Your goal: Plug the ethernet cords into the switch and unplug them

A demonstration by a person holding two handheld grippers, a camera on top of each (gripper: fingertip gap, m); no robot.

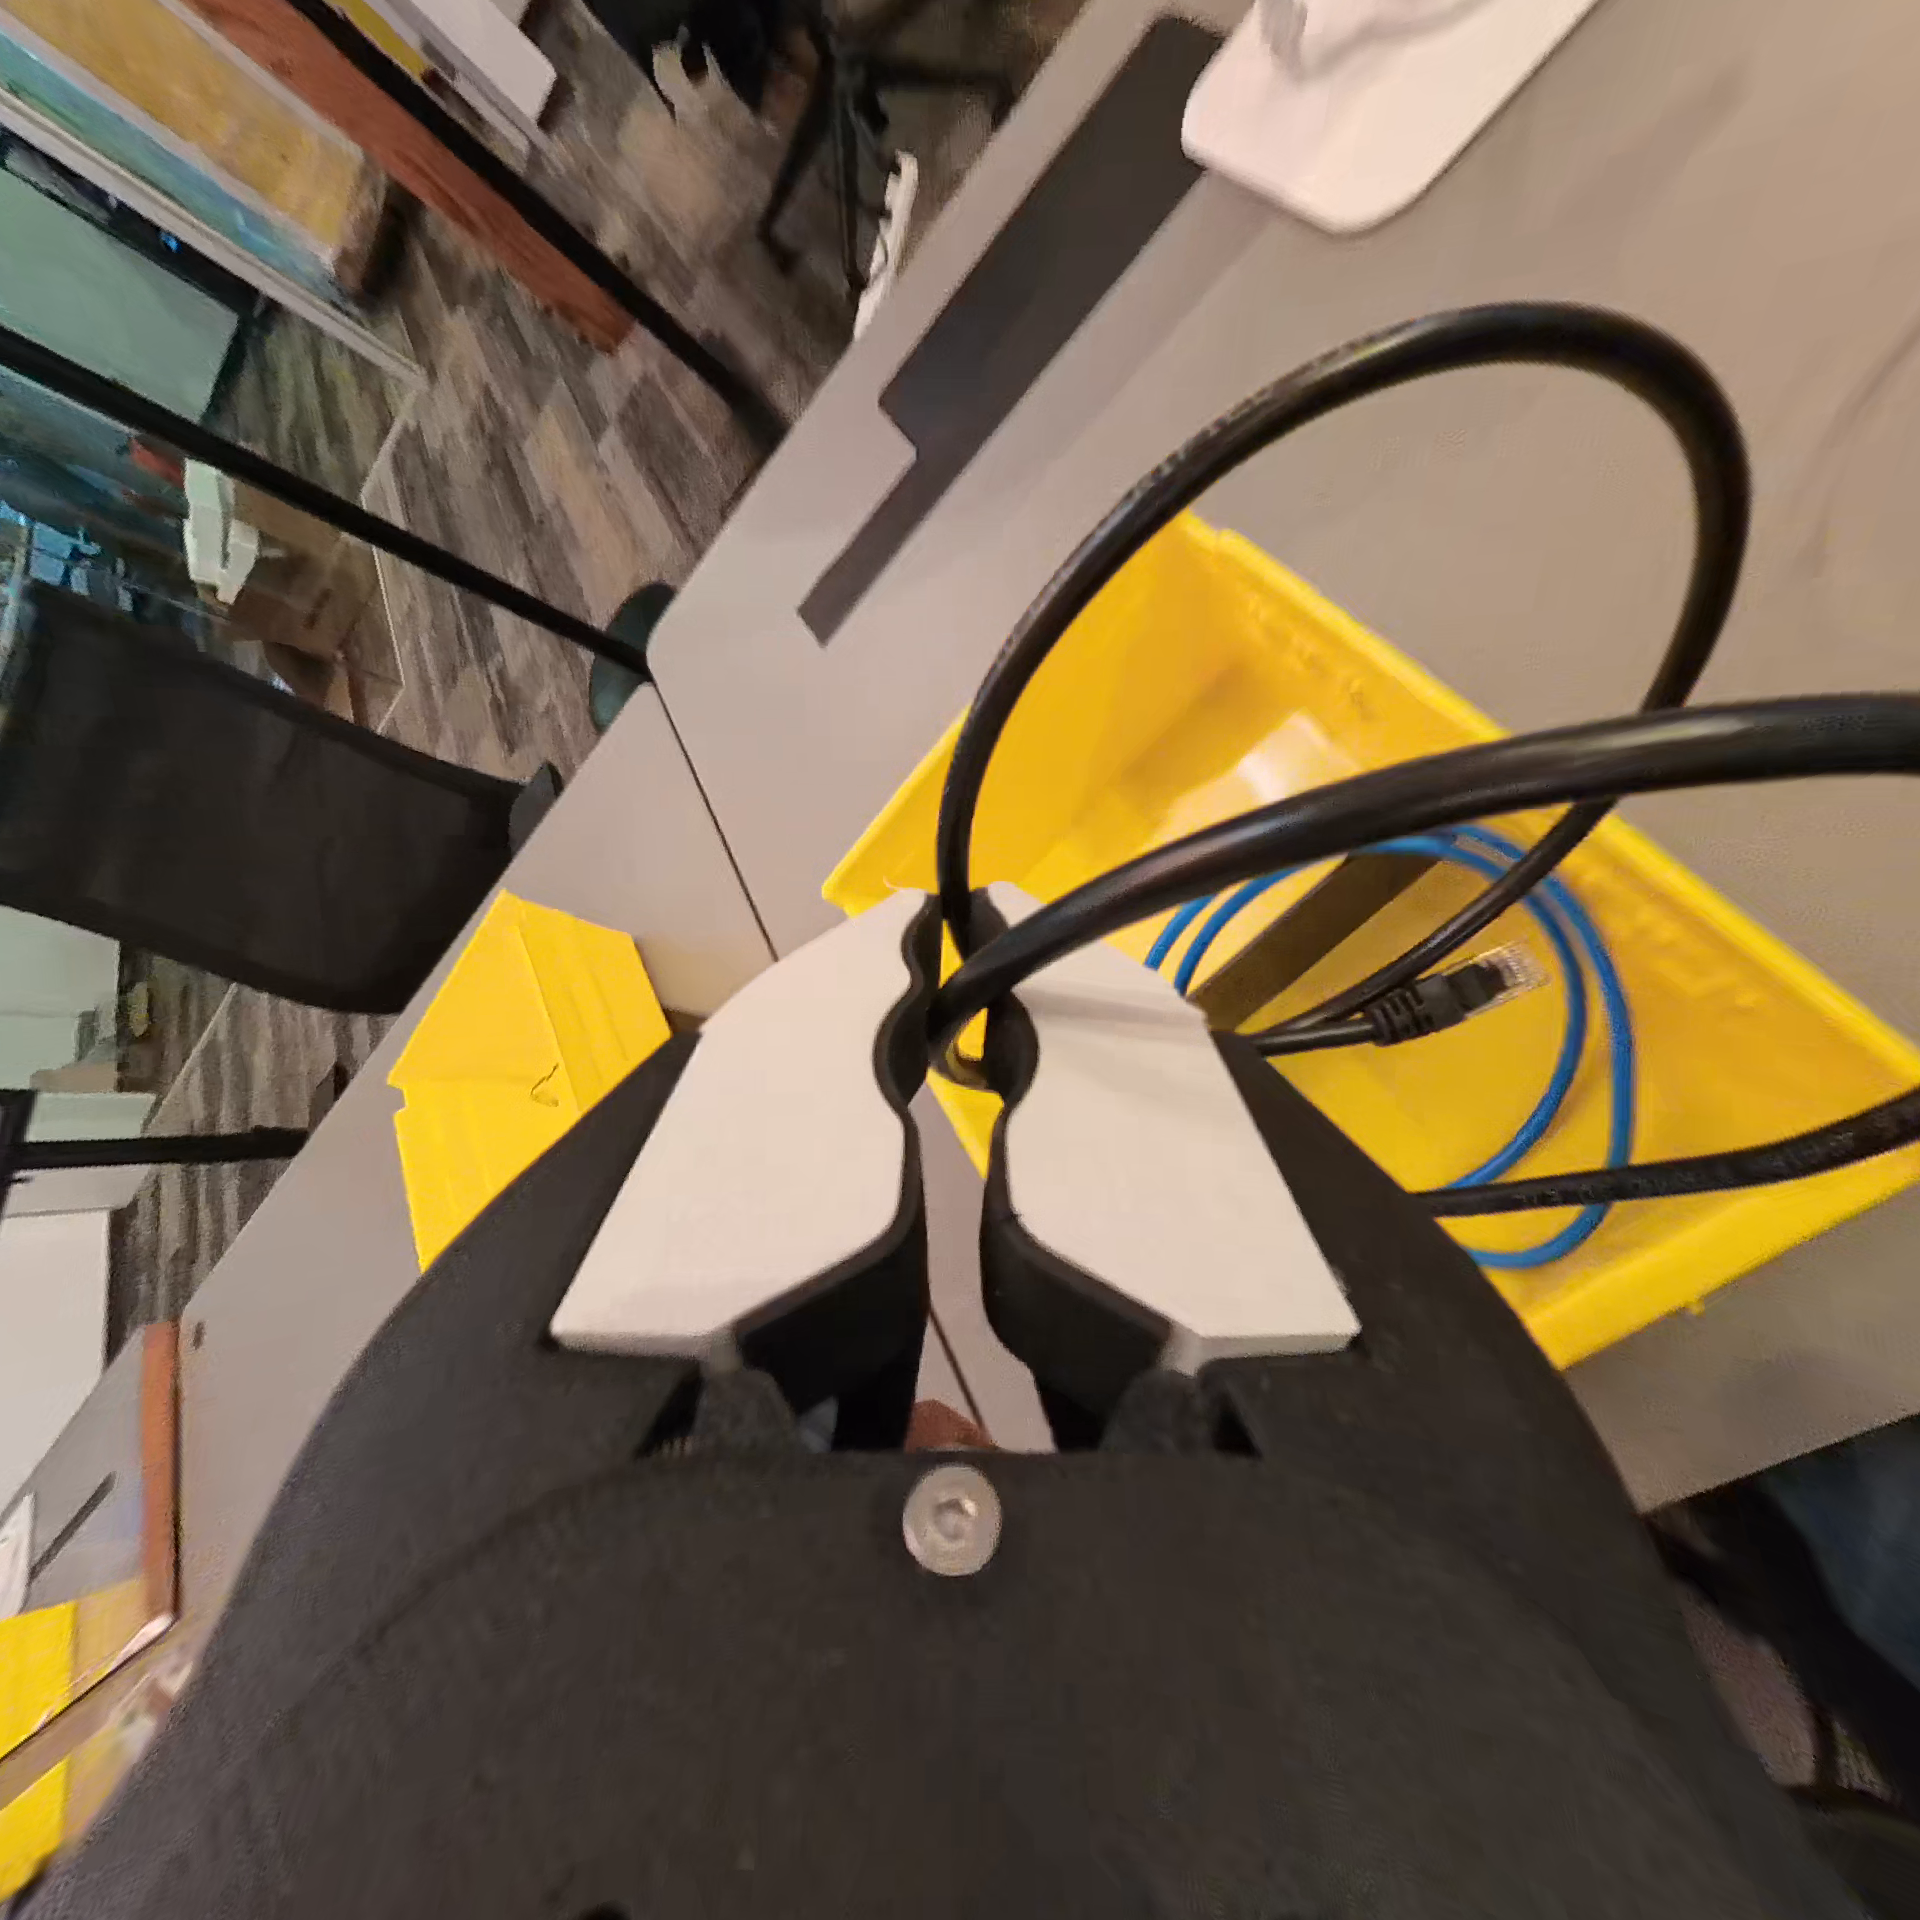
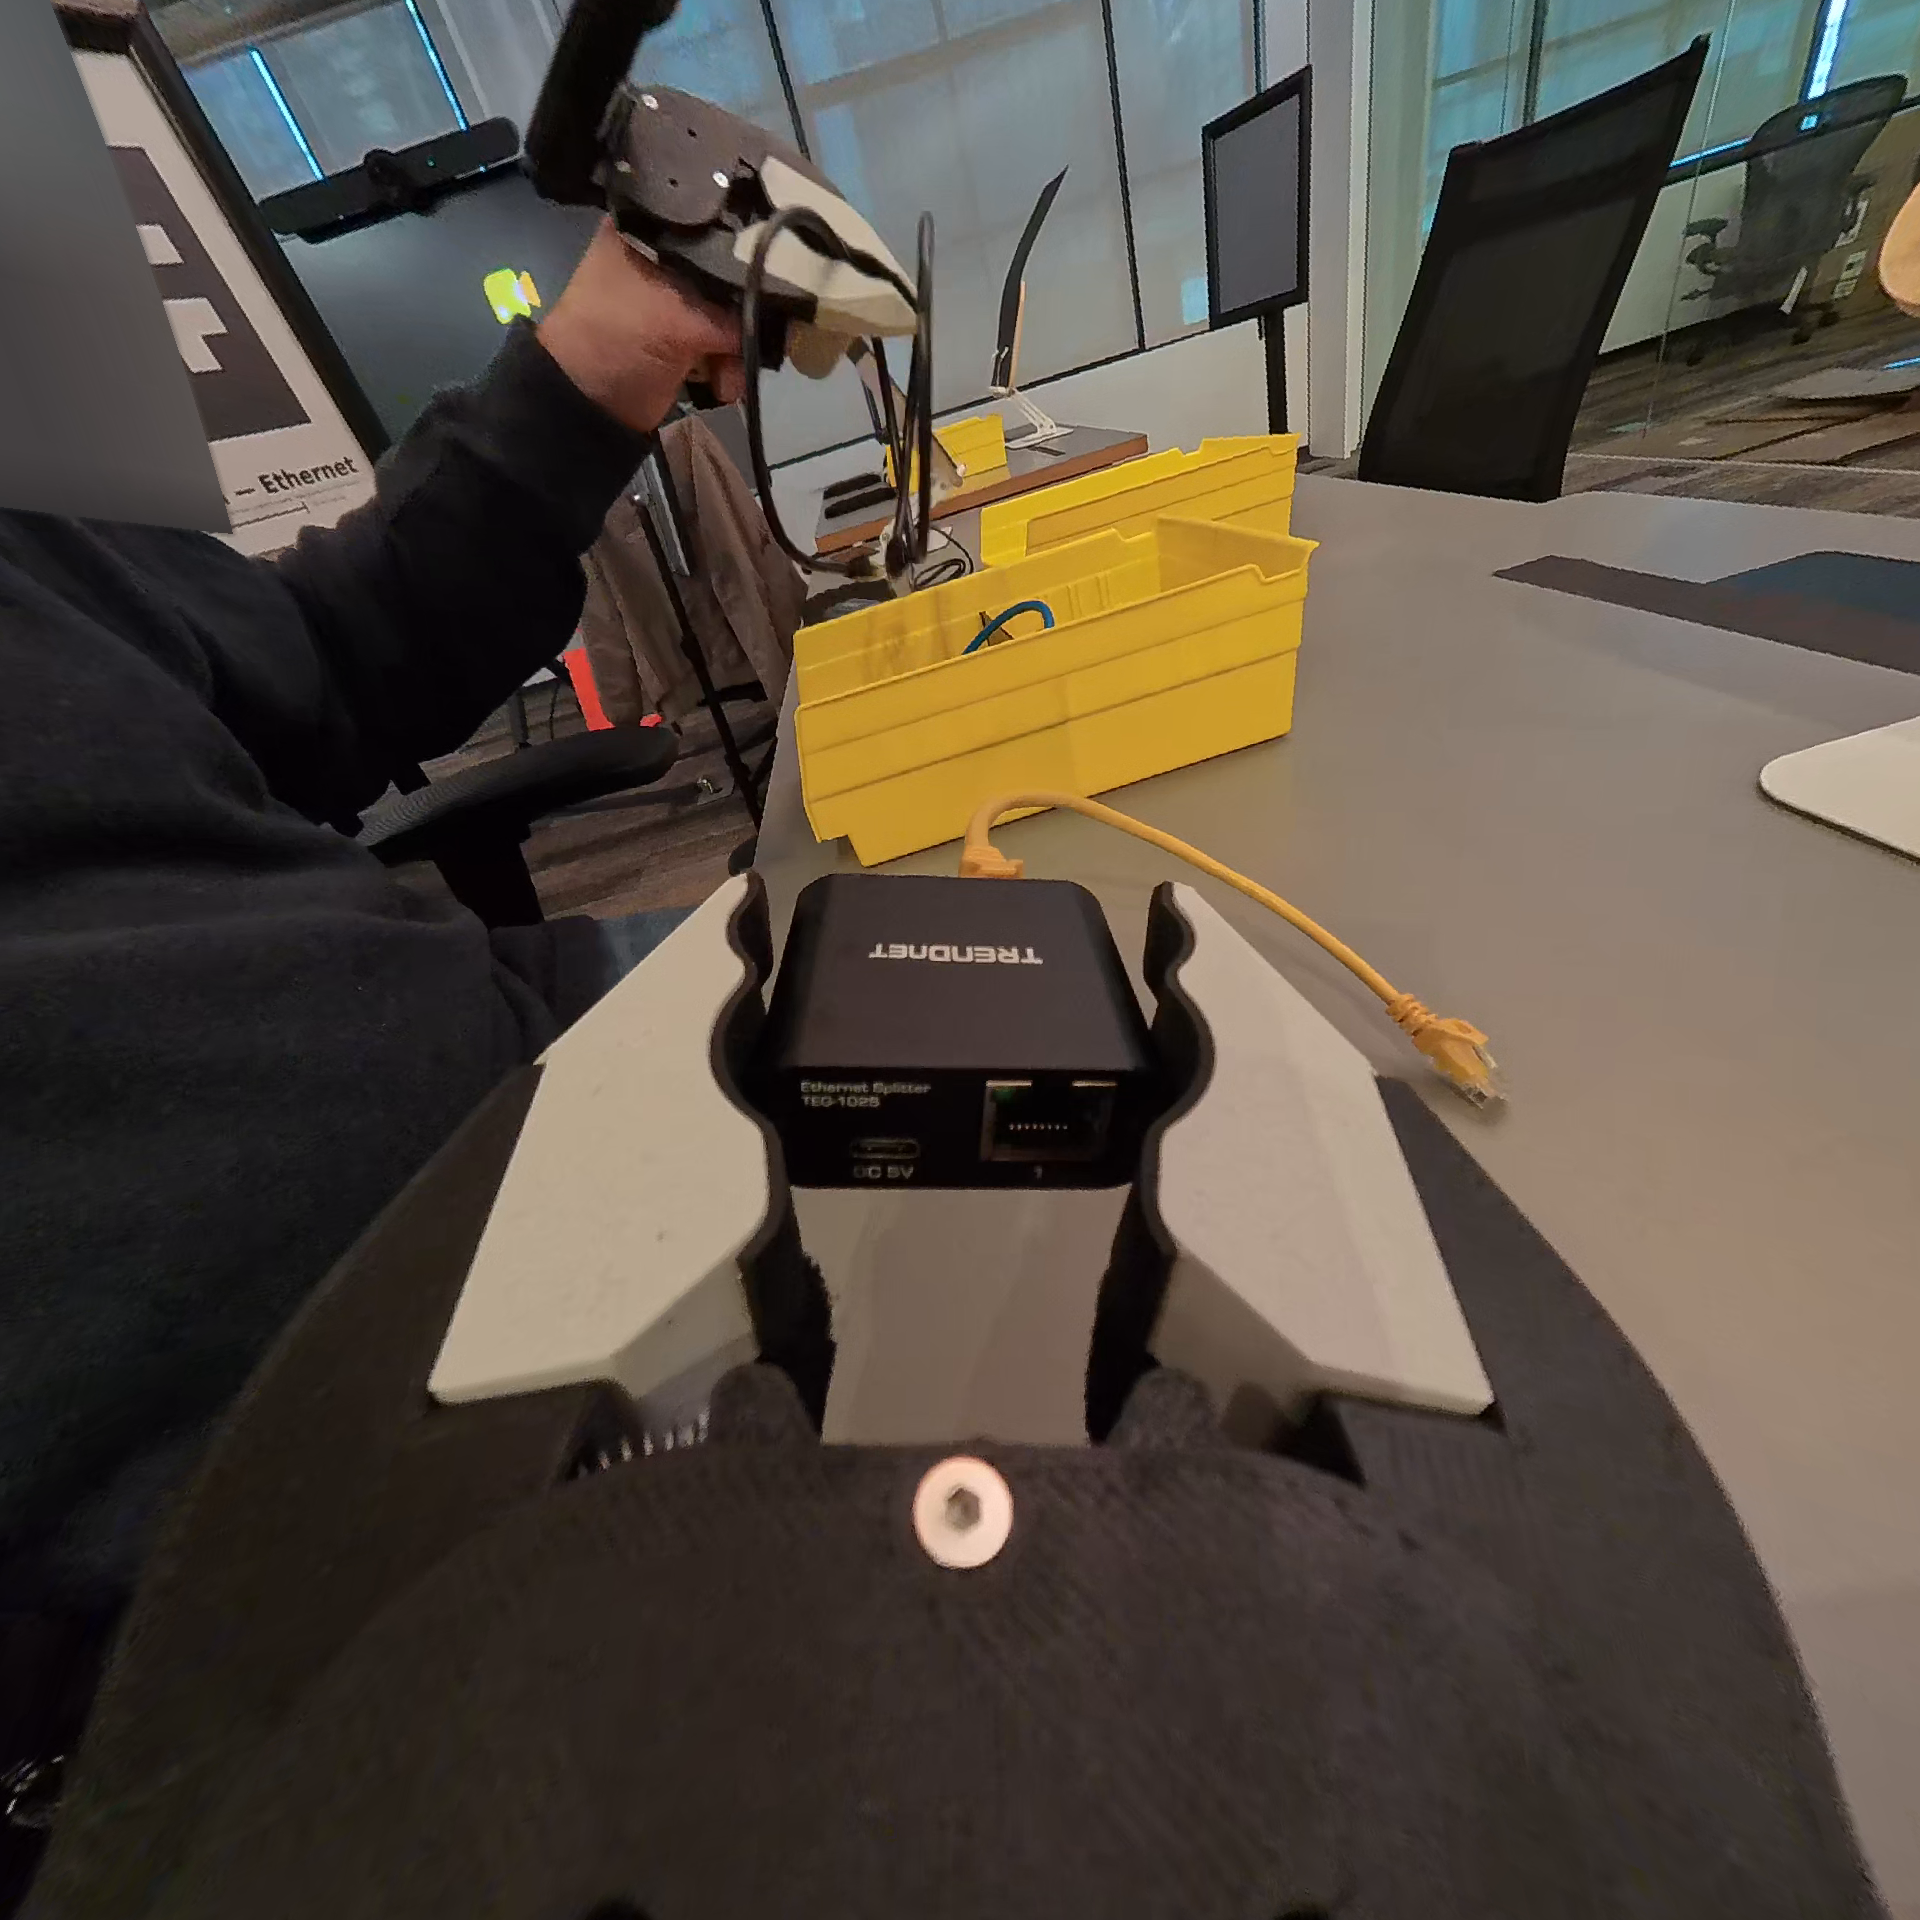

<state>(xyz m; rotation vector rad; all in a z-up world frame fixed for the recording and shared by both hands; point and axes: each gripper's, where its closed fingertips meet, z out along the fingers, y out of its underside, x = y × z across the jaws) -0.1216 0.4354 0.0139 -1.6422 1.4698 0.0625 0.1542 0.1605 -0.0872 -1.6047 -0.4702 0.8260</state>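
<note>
My left gripper (image 1: 958, 940) is shut on a black ethernet cord (image 1: 1351, 416) and holds it up above a yellow bin (image 1: 1714, 997). The cord loops out and its clear plug (image 1: 1496, 977) hangs over the bin beside a coiled blue cord (image 1: 1600, 1039). In the right wrist view the left gripper (image 2: 831, 270) is raised high at the left with the black cord (image 2: 914, 416) dangling into the bin (image 2: 1049, 717). My right gripper (image 2: 956, 914) is shut on the black switch (image 2: 951, 997) on the grey table (image 2: 1558, 831); one empty port faces the camera. A yellow cord (image 2: 1226, 862) lies beside the switch.
A second yellow bin (image 1: 520, 1039) sits at the table's edge, behind the first in the right wrist view (image 2: 1143, 488). A white stand base (image 2: 1849, 790) lies at the right. A person's dark sleeve (image 2: 260, 779) fills the left. Black chairs (image 2: 1517, 281) stand past the table. My hands' fingertips stand some 40 cm from each other.
</note>
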